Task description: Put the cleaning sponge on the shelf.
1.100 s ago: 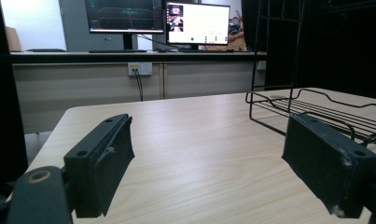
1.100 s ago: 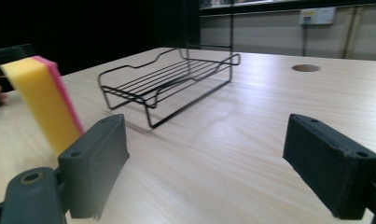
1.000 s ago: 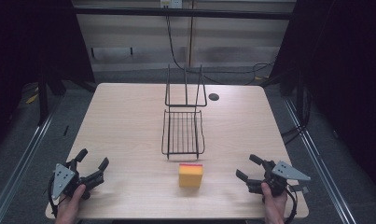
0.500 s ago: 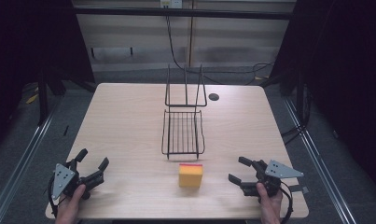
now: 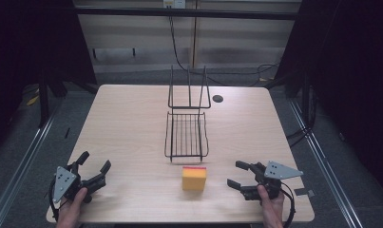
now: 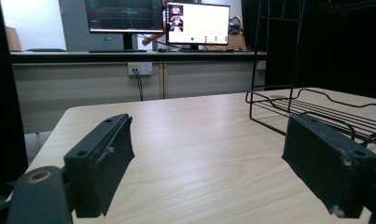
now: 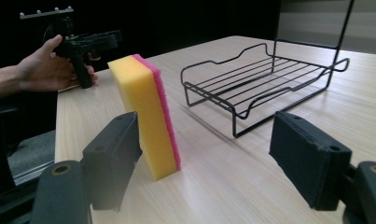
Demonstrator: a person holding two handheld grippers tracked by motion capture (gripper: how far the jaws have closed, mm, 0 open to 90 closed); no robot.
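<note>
While my right gripper (image 5: 238,175) sits at the lower right of the high view, its jaws have just been closing yet stand apart, nothing between them; I judge it is lining up on the yellow sponge block with a pink scouring face (image 5: 194,177), upright at lower centre. My left gripper (image 5: 95,167), lower left, rests with jaws apart, empty. The black wire dish rack (image 5: 186,135) stands just beyond the sponge, obstructing nothing.
</note>
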